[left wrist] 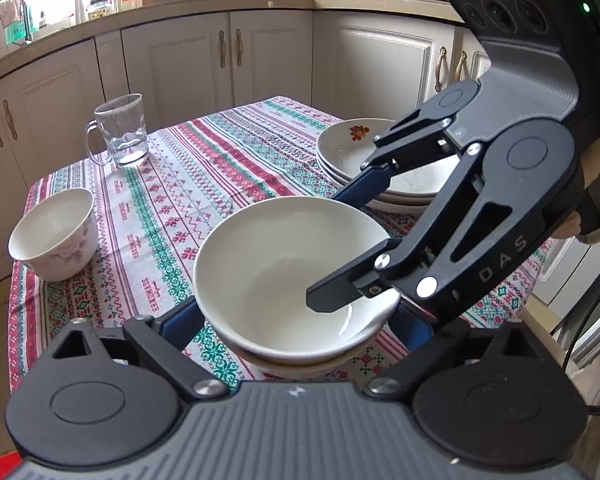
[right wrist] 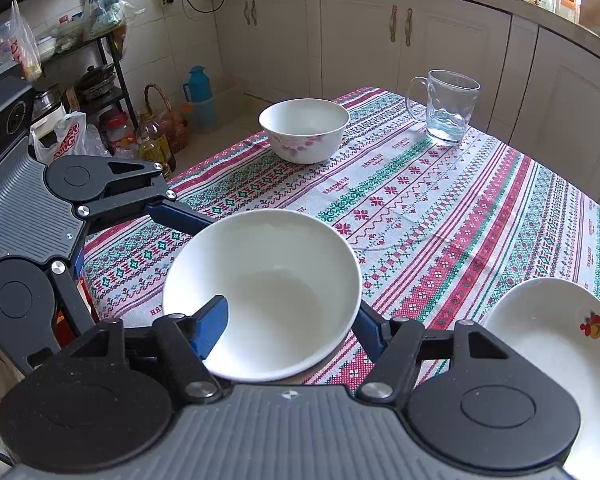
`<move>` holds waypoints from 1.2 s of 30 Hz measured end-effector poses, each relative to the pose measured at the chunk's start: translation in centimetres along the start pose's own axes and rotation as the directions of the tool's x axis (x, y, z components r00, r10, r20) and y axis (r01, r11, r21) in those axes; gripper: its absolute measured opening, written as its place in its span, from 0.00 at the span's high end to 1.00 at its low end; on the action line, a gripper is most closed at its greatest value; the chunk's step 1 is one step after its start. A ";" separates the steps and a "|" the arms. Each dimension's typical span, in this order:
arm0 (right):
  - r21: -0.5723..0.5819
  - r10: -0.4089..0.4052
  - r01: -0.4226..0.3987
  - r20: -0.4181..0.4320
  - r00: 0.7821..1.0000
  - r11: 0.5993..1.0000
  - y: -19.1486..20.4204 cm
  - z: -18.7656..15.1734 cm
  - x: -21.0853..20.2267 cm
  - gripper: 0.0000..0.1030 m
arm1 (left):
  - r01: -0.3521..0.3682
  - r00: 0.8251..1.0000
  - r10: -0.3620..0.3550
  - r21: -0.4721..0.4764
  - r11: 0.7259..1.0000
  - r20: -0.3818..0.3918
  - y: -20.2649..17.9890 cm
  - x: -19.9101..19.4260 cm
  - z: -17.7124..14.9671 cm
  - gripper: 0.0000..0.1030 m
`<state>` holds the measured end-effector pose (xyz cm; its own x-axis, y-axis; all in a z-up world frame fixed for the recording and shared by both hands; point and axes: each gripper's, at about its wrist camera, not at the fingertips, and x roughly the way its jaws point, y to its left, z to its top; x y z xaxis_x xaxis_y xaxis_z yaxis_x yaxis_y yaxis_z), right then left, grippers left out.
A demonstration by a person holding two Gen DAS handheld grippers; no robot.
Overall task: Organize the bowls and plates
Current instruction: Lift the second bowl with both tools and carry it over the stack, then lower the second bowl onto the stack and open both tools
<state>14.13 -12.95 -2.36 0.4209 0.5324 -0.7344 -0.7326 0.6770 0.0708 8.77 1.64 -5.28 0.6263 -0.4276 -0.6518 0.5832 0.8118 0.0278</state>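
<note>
Okay, white bowl [left wrist: 284, 256] is at the near edge of the table, sitting nested in a second bowl [left wrist: 300, 365]; only a rim sliver of that one shows below it. Both are on the striped patterned tablecloth [left wrist: 220, 160].

Left gripper [left wrist: 296, 324] is spread wide, with one blue finger [left wrist: 182, 318] on each side of the bowl, low on its outside. The tips are hidden behind the bowl wall, so I can't tell if they touch it. In the right wrist view, one left finger runs in behind the bowl's far-left rim.

Right gripper [right wrist: 290, 328] is also apart and straddles the bowl wall. One finger [right wrist: 212, 326] reaches down inside the bowl and the other is outside on the right. Not clamped; whether either pad touches the wall is unclear. In the left wrist view it comes in from the right, with its dark fingertip over the bowl's inner slope.

Stack of plates [left wrist: 340, 148] is to the right of the bowl, near but apart. The top plate has a red fruit print. Plate count is not sure, at least three rims.

Flowered bowl [right wrist: 304, 130] stands upright alone at the far-left edge of the table, well apart from the stack. Glass mug [right wrist: 446, 108] is upright near the far corner, its handle towards the flowered bowl. White kitchen cabinets [right wrist: 356, 32] are behind the table.
</note>
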 end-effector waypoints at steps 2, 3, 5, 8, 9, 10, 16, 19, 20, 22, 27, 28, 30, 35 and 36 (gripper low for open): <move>-0.002 0.001 -0.001 0.005 1.000 1.000 0.1 0.1 0.0 0.29 | -0.004 1.000 0.004 0.008 1.000 -0.001 -0.1 0.0 0.0 0.04; -0.003 -0.001 0.001 0.005 1.000 1.000 0.1 0.1 0.0 0.29 | -0.006 1.000 0.006 0.010 1.000 0.000 -0.1 -0.1 0.0 0.04; -0.003 -0.003 0.003 0.014 1.000 1.000 0.2 0.1 -0.1 0.21 | -0.010 1.000 0.010 0.016 1.000 0.000 -0.2 -0.3 -0.1 0.04; -0.005 -0.009 0.009 0.032 0.999 1.000 0.3 0.2 -0.4 0.13 | -0.016 1.000 0.016 0.023 1.000 -0.004 -0.1 -0.8 -0.4 0.04; -0.004 -0.011 0.011 0.035 0.999 1.000 0.3 0.2 -0.4 0.13 | -0.015 1.000 0.015 0.022 1.000 -0.005 -0.1 -1.0 -0.5 0.04; -0.002 -0.013 0.013 0.037 0.999 1.000 0.3 0.2 -0.5 0.11 | -0.012 1.000 0.012 0.019 1.000 -0.004 0.0 -1.3 -0.6 0.04; -0.010 -0.026 0.026 0.054 0.998 1.000 0.6 0.5 -0.8 0.02 | -0.023 1.000 0.023 0.005 1.000 0.015 0.8 -3.4 -1.5 0.04; -0.023 -0.030 0.031 0.061 0.998 0.999 1.0 0.9 -1.0 0.00 | -0.046 0.999 0.046 -0.011 0.999 0.030 1.7 -4.3 -1.9 0.04; -0.027 -0.031 0.032 0.063 0.998 0.999 1.0 1.0 -0.9 0.00 | -0.057 0.998 0.058 -0.020 0.998 0.033 2.1 -4.5 -2.0 0.04; -0.038 -0.030 0.032 0.064 0.997 0.999 1.2 1.5 -0.9 0.00 | -0.088 0.995 0.090 -0.040 0.995 0.039 3.1 -4.8 -2.3 0.04; -0.091 -0.036 0.041 0.054 0.998 0.995 2.0 3.2 -0.5 0.00 | -0.194 0.979 0.200 -0.119 0.974 0.044 6.3 -4.4 -2.7 0.04; -0.103 -0.037 0.042 0.053 0.998 0.994 2.1 3.6 -0.4 0.00 | -0.211 0.975 0.219 -0.132 0.968 0.047 7.0 -4.3 -2.7 0.04; -0.130 -0.039 0.045 0.050 0.998 0.991 2.3 4.6 0.0 0.00 | -0.246 0.965 0.256 -0.158 0.956 0.050 8.4 -3.9 -2.7 0.04; -0.174 -0.044 0.050 0.039 0.998 0.983 2.1 7.6 1.3 0.00 | -0.296 0.946 0.315 -0.185 0.937 0.080 11.2 -3.1 -2.4 0.04; -0.180 -0.041 0.046 0.034 0.999 0.983 2.0 8.3 1.6 0.00 | -0.305 0.941 0.326 -0.190 0.933 0.089 11.8 -2.9 -2.3 0.04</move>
<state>17.78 -6.50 2.25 0.4683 0.5214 -0.7133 -0.7968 0.5981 -0.0860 12.63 13.35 -4.75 0.8254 -0.1731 -0.5373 0.2549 0.9636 0.0811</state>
